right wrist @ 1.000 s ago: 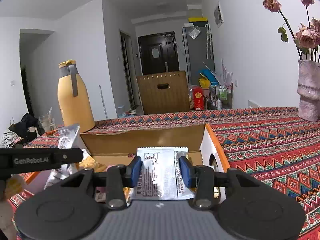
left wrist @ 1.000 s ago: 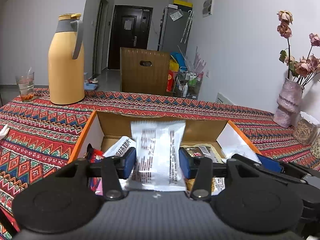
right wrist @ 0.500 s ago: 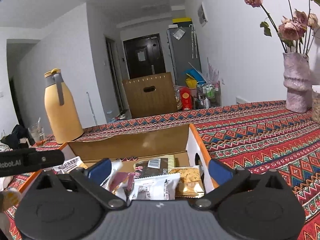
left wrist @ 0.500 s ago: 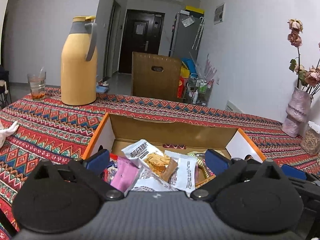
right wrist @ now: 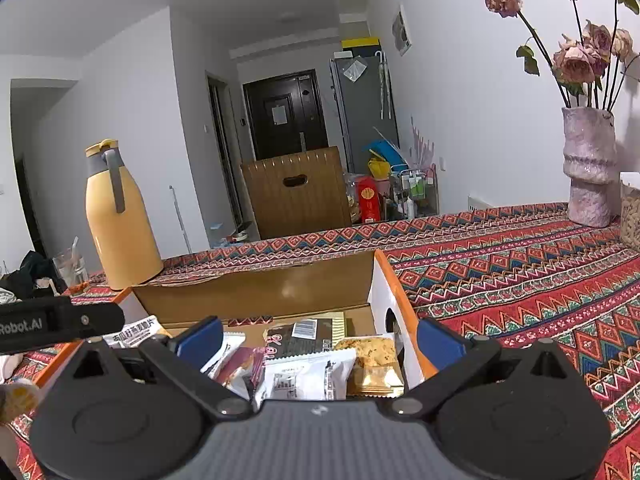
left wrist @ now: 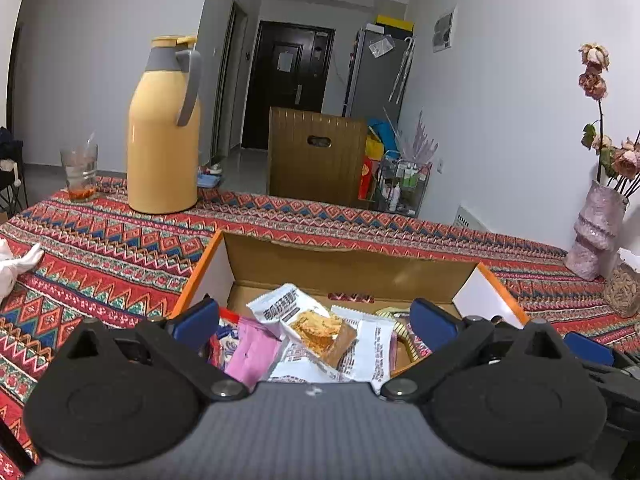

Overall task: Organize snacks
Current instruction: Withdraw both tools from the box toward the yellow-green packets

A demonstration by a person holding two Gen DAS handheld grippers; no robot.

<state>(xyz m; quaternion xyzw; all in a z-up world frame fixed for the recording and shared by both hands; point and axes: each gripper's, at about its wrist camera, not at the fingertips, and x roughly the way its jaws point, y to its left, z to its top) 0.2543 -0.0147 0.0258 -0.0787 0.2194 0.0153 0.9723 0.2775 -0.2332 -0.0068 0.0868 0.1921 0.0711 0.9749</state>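
Note:
An orange-edged cardboard box [left wrist: 352, 268] [right wrist: 256, 292] sits on the patterned tablecloth and holds several snack packets. My left gripper [left wrist: 314, 322] hangs over its near side, open, with nothing between the blue pads. Below it lie a white packet with a cracker picture [left wrist: 308, 320] and a pink packet [left wrist: 252, 356]. My right gripper [right wrist: 320, 340] is open too, over the box's right half, above a white packet [right wrist: 308, 372], a dark packet [right wrist: 304, 338] and a cracker packet [right wrist: 374, 364]. The left gripper's side shows at the left edge of the right wrist view.
A yellow thermos jug [left wrist: 163, 128] [right wrist: 118, 216] and a glass [left wrist: 79, 170] stand at the table's far left. A pink vase with dried roses [right wrist: 588, 168] [left wrist: 596, 236] and a jar [right wrist: 630, 216] stand at the right. A wooden chair back [left wrist: 316, 156] rises behind the table.
Both grippers opened wide and let go of the white packets they held; those packets dropped into the box. Both views tilted slightly.

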